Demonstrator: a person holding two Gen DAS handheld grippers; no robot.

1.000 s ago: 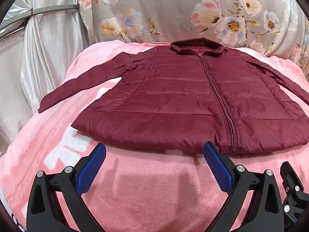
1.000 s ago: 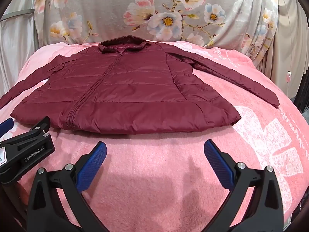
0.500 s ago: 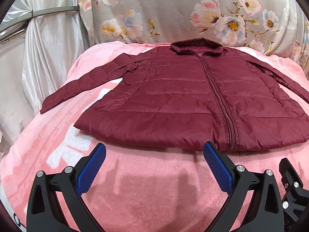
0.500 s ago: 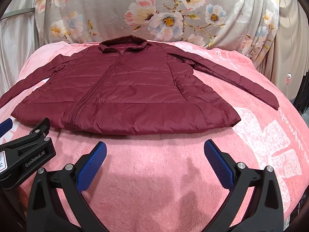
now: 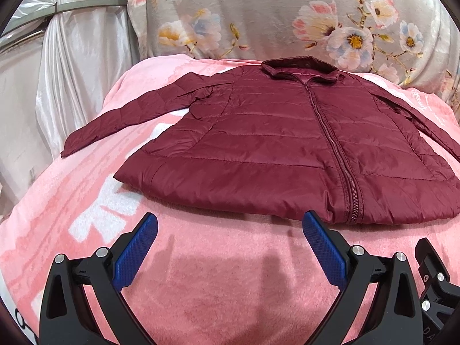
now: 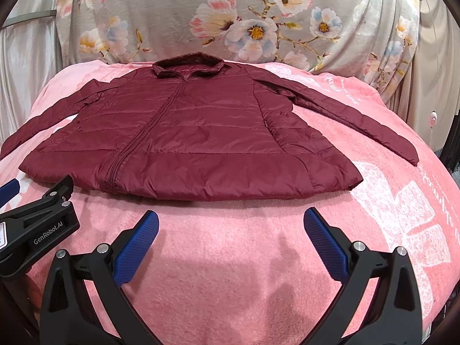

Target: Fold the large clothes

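Pink blanket — maroon jacket flat, zipped, sleeves spread.

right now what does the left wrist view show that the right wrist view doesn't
Only the left wrist view shows the whole left sleeve to its cuff, and the open left gripper from behind.

Only the right wrist view shows the whole right sleeve to its cuff, and the open right gripper from behind.

Both show the maroon jacket lying flat and zipped on the pink blanket, with floral fabric behind.
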